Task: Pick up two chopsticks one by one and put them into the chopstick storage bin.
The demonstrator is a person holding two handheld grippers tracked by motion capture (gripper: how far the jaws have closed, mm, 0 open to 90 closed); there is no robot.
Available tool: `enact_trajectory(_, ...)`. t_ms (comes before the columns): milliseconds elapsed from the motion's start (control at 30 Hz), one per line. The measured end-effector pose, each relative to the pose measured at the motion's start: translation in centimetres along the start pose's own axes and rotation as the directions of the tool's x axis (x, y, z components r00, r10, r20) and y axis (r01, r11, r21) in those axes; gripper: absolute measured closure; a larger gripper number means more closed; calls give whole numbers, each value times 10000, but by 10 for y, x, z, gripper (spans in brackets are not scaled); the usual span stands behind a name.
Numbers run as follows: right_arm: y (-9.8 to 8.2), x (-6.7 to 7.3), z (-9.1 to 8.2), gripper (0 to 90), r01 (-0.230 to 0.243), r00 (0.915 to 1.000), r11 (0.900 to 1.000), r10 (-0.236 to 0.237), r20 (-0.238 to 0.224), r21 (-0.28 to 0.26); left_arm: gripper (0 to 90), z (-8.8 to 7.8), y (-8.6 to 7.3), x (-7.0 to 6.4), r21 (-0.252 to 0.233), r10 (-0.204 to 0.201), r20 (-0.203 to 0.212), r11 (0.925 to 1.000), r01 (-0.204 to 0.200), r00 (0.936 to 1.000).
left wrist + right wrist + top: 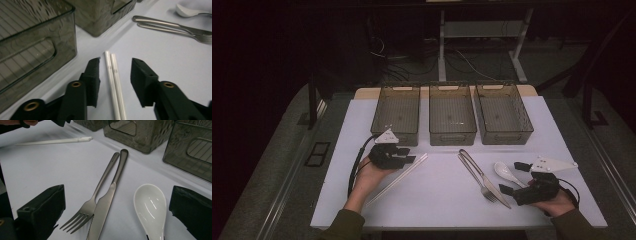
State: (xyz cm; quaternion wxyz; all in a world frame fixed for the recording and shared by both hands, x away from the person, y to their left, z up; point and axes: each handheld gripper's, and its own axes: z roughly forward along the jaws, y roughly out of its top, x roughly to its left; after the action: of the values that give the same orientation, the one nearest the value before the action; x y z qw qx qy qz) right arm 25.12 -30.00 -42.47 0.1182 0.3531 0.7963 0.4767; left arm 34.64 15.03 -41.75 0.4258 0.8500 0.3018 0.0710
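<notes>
The three smoky bins stand in a row at the far side of the worktop, close to each other, so a gripper cannot pass between them (only over their rims). Just before the left bin, the left gripper has the white chopsticks between its jaws with a little room on each side; the bin wall rises near its left jaw. In the middle, the fork and knife lie side by side, touching. The white spoon lies near them, between the wide jaws of the right gripper. Between chopsticks and fork the worktop is bare.
</notes>
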Motion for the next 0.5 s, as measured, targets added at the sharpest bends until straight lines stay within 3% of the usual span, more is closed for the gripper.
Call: enact_trajectory(500, 0, 0, 0, 5, -24, 10000, 10000, 24, -3, 4, 736, 11, -7, -1, 961, -117, 153, 9953, 102, 9998)
